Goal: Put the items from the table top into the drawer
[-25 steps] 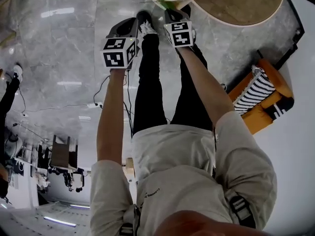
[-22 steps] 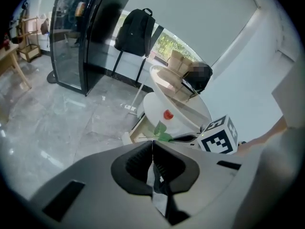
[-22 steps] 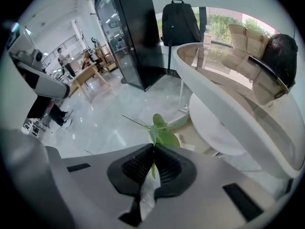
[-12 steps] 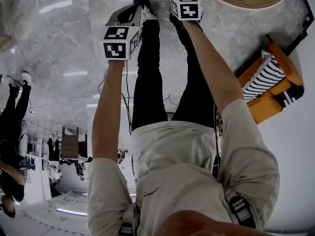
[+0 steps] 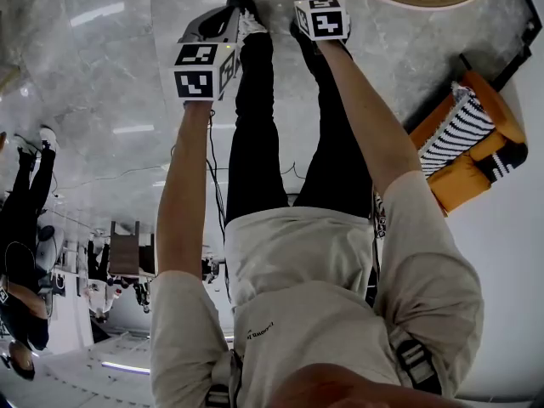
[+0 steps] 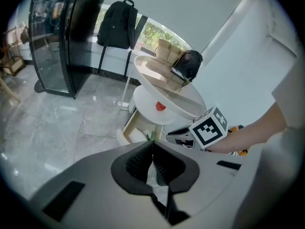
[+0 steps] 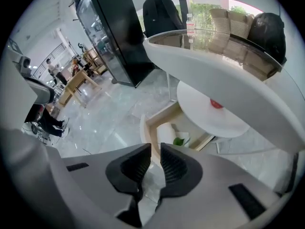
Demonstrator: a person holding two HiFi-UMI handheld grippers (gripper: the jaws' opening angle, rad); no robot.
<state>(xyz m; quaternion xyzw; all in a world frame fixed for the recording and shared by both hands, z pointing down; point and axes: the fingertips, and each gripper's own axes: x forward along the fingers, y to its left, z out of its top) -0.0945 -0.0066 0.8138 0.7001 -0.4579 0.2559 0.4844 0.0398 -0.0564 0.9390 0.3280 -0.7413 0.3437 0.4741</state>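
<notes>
Drawer [image 6: 127,126]: in the left gripper view it is standing pulled open under the round table's lower shelf [image 6: 143,99], with a white item [image 6: 137,136] lying inside.
Red item [image 6: 160,107]: is lying on that lower shelf, above the drawer.
Left gripper [image 6: 152,143]: is pointing toward the drawer, its fingers meeting tip to tip and gripping nothing.
Table top [image 6: 145,66]: is spreading above the shelf, with a black bag [image 6: 189,63] showing at its far side.
Right gripper [image 7: 155,149]: in the right gripper view its fingers are standing a narrow slit apart, having just been opening slightly, with nothing between them.
Drawer contents: the white item and a green item [image 7: 180,140] are lying side by side in the open drawer, just beyond the fingertips.
Woven basket [image 7: 228,20]: is showing above the table top's rim, next to the black bag.
Person [image 5: 323,296]: in the head view, is holding both grippers pointed down, the left over the grey floor [image 5: 85,100] and the right at the table's edge.
Armchair [image 5: 476,164]: the orange seat is standing well to the right.
</notes>
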